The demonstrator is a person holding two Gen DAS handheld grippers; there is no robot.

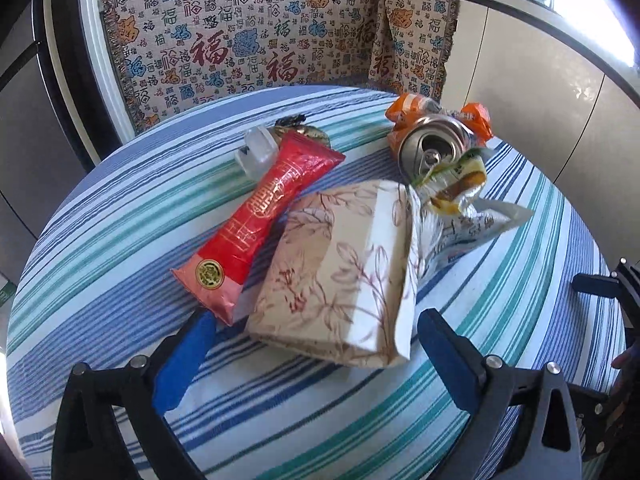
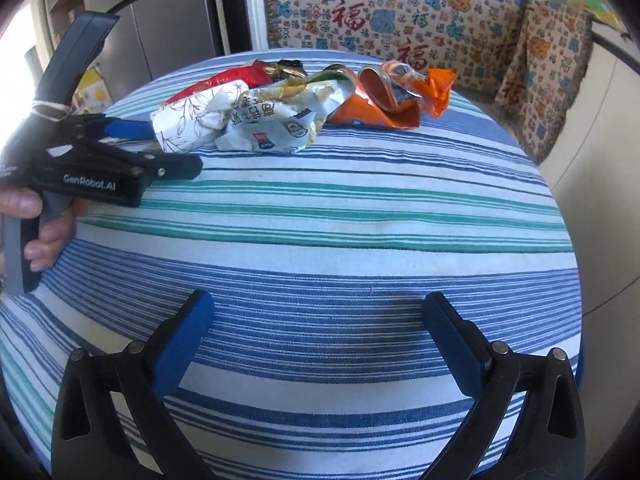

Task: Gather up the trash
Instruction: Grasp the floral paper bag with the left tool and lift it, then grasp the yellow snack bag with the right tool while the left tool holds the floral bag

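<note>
A pile of trash lies on the round striped tablecloth point(image 1: 120, 216). It holds a floral paper pack point(image 1: 340, 276), a red wrapper point(image 1: 276, 208), a crushed can point(image 1: 434, 146), an orange wrapper point(image 1: 476, 116), a white-and-yellow snack bag point(image 1: 460, 196) and a clear plastic piece point(image 1: 256, 152). My left gripper point(image 1: 316, 340) is open, its blue fingers either side of the floral pack's near end without pressing it. The right wrist view shows the left gripper point(image 2: 176, 150), held by a hand, at the floral pack point(image 2: 188, 128). My right gripper point(image 2: 316, 320) is open over bare cloth point(image 2: 360, 208), well short of the pile.
A bench back covered in patterned fabric point(image 1: 248, 40) rises behind the table. A white cabinet point(image 1: 540, 100) stands to the right and dark grey panels point(image 1: 24, 120) to the left. The table's round edge drops away on all sides.
</note>
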